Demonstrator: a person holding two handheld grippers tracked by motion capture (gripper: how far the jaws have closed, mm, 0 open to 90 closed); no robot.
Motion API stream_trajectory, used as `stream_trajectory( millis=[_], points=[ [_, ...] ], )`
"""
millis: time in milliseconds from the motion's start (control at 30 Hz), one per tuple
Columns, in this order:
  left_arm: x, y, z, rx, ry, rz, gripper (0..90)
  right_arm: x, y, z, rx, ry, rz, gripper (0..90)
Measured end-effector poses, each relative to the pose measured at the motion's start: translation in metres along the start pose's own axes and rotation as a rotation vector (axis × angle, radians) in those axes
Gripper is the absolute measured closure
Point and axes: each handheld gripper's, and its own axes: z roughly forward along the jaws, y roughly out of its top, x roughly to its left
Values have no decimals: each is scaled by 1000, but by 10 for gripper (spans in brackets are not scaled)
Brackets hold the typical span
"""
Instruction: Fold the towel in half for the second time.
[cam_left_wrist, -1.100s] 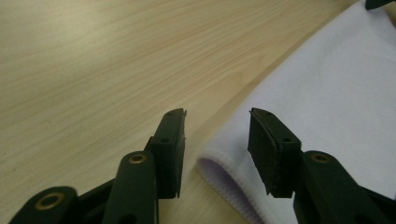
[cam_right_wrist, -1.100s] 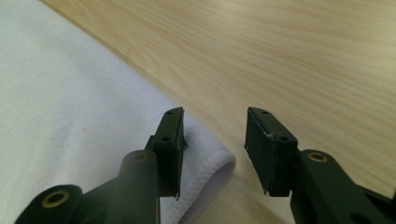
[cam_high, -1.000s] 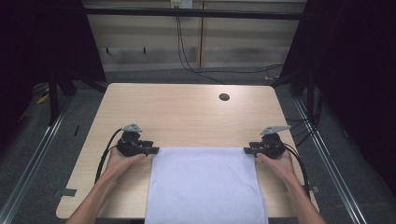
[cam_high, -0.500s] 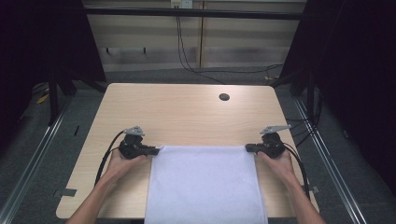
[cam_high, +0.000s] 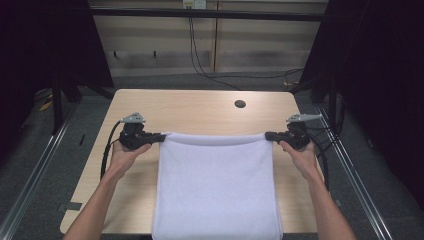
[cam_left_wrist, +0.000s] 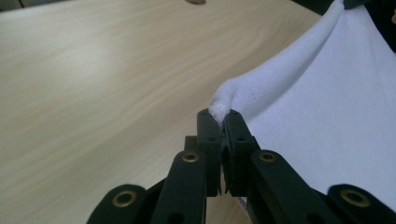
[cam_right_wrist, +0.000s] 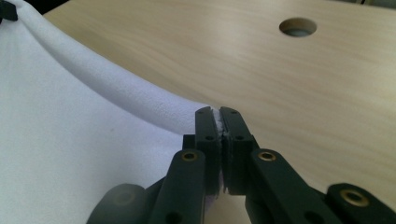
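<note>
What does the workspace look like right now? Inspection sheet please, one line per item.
Surface: pale wooden table, round hole near far edge.
Job's things: white towel, far edge lifted, sagging between the two grips.
Clutter: nothing seen.
Grippers: left gripper shut on the towel's far left corner; right gripper shut on the far right corner.
Cables: black leads trail from each gripper.
Surroundings: dark curtains, floor rails, wall cables.

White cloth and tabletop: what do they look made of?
White cloth: looks like soft napped fabric, maybe microfibre or terry; matte, fuzzy at the pinched corner, sagging between the left tongs and right tongs. Tabletop: pale wood-grain, probably laminate; smooth with a faint sheen and a round cable hole.
</note>
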Motion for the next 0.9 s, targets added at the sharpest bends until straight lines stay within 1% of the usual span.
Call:
stream_trajectory(
  millis=[33, 67, 100, 133, 200, 233, 267, 300, 333, 367, 400, 467, 500, 533, 567, 600, 633, 667, 700, 733, 800, 833, 867, 900],
  points=[
    [1, 4, -1, -5, 12, 1, 873, -2, 6, 0, -16, 0, 1, 873],
    [4, 9, -1, -17, 22, 1, 874, -3, 14, 1, -37, -12, 5, 874],
    [6, 13, -2, -24, 31, 1, 874, -3, 16, 1, -44, -17, 6, 876],
    [6, 13, -2, -24, 31, 1, 874, -3, 16, 1, -44, -17, 6, 876],
    [9, 20, -2, -38, 52, -5, 874, -4, 25, 7, -63, -18, 4, 877],
    [11, 22, -2, -44, 53, -4, 874, -5, 33, 11, -76, -24, 6, 878],
    [13, 25, -4, -67, 62, -7, 874, -5, 37, 12, -82, -23, 9, 878],
    [13, 25, -4, -67, 62, -7, 874, -5, 37, 12, -82, -23, 9, 878],
    [17, 29, -9, -115, 39, -22, 873, -8, 47, 11, -109, -29, 13, 878],
    [17, 29, -9, -115, 39, -22, 873, -8, 47, 11, -109, -29, 13, 878],
    [18, 32, -14, -171, 30, -52, 874, -10, 56, 7, -132, -27, 12, 878],
    [16, 33, -16, -173, 29, -38, 874, -9, 64, 0, -165, -19, 7, 878],
    [16, 33, -16, -173, 29, -38, 874, -9, 64, 0, -165, -19, 7, 878],
    [11, 31, -20, -174, 23, -19, 874, -6, 68, -9, -187, -12, -6, 878],
    [11, 31, -20, -174, 23, -19, 874, -6, 68, -9, -187, -12, -6, 878],
    [7, 29, -23, -177, 20, -8, 874, -3, 68, -13, -186, -12, -19, 878],
    [4, 27, -25, -173, 22, 7, 874, 3, 66, -19, -188, -2, -42, 878],
    [0, 24, -29, -163, 22, 24, 874, 9, 60, -25, -180, 2, -64, 878],
    [0, 24, -29, -163, 22, 24, 874, 11, 57, -28, -179, 7, -71, 878],
    [-6, 22, -34, -153, 15, 43, 873, 14, 53, -33, -175, 15, -75, 878],
    [-14, 18, -41, -158, 2, 61, 873, 21, 45, -42, -177, 26, -89, 878],
    [-14, 18, -41, -158, 2, 61, 873, 21, 45, -42, -177, 26, -89, 878],
    [-22, 14, -48, -175, -2, 66, 874, 29, 38, -53, -191, 32, -114, 877],
    [-22, 14, -48, -175, -2, 66, 874, 29, 38, -53, -191, 32, -114, 877]
  ],
)
